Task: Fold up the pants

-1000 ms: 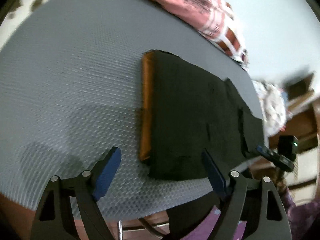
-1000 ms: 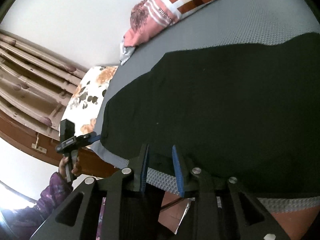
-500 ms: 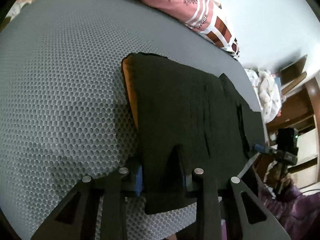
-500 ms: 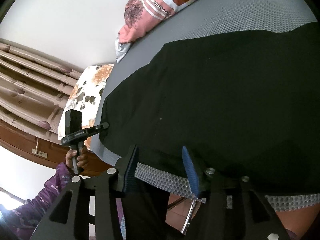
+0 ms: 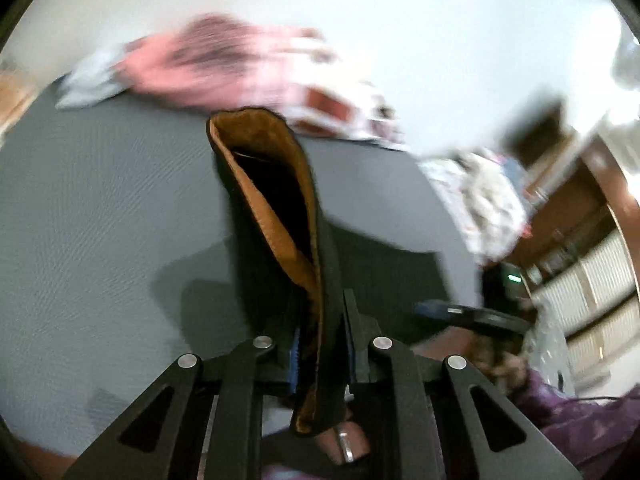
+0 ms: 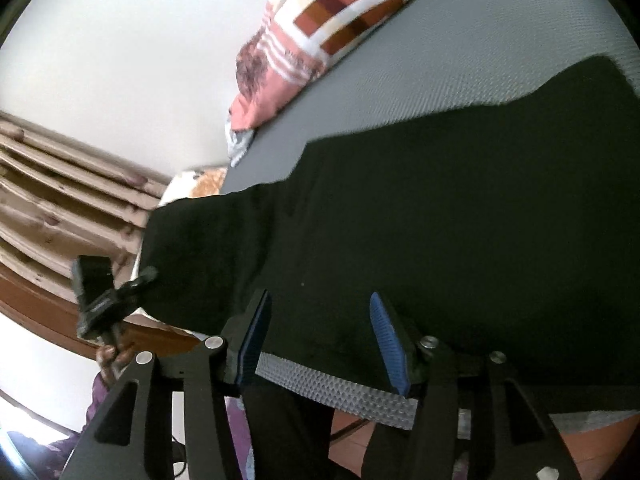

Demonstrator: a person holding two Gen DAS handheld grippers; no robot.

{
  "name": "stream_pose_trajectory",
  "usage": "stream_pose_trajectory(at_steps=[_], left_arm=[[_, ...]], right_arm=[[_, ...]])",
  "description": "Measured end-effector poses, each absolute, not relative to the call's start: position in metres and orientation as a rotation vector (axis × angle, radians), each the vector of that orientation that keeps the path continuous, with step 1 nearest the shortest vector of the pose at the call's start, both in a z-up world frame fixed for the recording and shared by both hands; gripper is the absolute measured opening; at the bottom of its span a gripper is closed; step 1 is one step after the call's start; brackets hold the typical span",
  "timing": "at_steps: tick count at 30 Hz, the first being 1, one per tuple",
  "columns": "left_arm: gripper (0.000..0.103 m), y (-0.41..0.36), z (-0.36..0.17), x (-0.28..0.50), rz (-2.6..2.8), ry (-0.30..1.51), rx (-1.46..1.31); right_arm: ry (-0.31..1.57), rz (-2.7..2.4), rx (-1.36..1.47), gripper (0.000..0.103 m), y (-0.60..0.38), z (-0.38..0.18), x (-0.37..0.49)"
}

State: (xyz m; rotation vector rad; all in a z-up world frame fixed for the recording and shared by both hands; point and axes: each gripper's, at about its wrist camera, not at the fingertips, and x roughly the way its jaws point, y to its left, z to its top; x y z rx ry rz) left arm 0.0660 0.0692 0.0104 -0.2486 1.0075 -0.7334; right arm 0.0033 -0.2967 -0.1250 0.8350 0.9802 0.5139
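The black pants (image 6: 460, 216) with an orange-brown lining lie on the grey mat (image 6: 480, 40). My left gripper (image 5: 320, 340) is shut on the pants' waistband (image 5: 276, 216) and holds that end lifted off the mat (image 5: 100, 208), so the orange lining faces the camera. My right gripper (image 6: 320, 332) is open, its blue pads either side of the pants' near edge at the mat's front edge, gripping nothing. In the right wrist view the left gripper (image 6: 108, 300) shows at the pants' raised far-left end.
A pink and white patterned cloth (image 6: 320, 36) lies at the far edge of the mat, also in the left wrist view (image 5: 224, 68). Wooden slats (image 6: 60, 200) stand at the left. Wooden furniture and a floral cloth (image 5: 488, 200) are at the right.
My left gripper closed on the waistband and lifted that end up off the mat. My right gripper opened wide at the pants' near edge.
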Motion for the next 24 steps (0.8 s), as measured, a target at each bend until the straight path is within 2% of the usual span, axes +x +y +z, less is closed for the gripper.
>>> stream_pose_trajectory(at_steps=[3,6,8,9,10,11,12,14,16,20,24], left_arm=[[0.017,-0.011,0.035,0.062,-0.88,0.999,-0.22],[0.017,-0.094,0.032,0.069,-0.955,1.006,-0.162],[0.024,-0.146,0.012,0.074,-1.029,1.045,-0.136],[0.034,-0.165,0.001,0.076,-1.06,1.074,-0.125],[0.039,-0.183,-0.01,0.078,-1.08,1.1,-0.104],[0.039,-0.198,-0.02,0.079,-1.087,1.125,-0.088],[0.039,-0.205,-0.026,0.08,-1.097,1.143,-0.09],[0.045,-0.207,-0.03,0.079,-1.118,1.153,-0.124],[0.068,-0.192,-0.023,0.08,-1.09,1.109,-0.173],[0.076,-0.151,-0.021,0.081,-1.009,1.038,-0.229],[0.076,-0.112,-0.04,0.074,-0.892,1.057,-0.152]], right_arm=[[0.925,0.519,0.872,0.056,-0.326,-0.116,-0.007],[0.882,0.522,0.973,0.062,-0.359,-0.12,-0.018],[0.866,0.515,1.068,0.064,-0.38,-0.133,-0.025],[0.862,0.514,1.114,0.064,-0.388,-0.14,-0.027],[0.86,0.505,1.166,0.064,-0.398,-0.148,-0.03],[0.859,0.494,1.201,0.065,-0.403,-0.155,-0.032],[0.863,0.478,1.23,0.062,-0.407,-0.16,-0.032],[0.863,0.487,1.269,0.066,-0.413,-0.167,-0.031],[0.848,0.489,1.26,0.067,-0.417,-0.165,-0.03],[0.872,0.464,1.22,0.067,-0.415,-0.164,-0.023],[0.955,0.423,1.125,0.065,-0.406,-0.163,-0.005]])
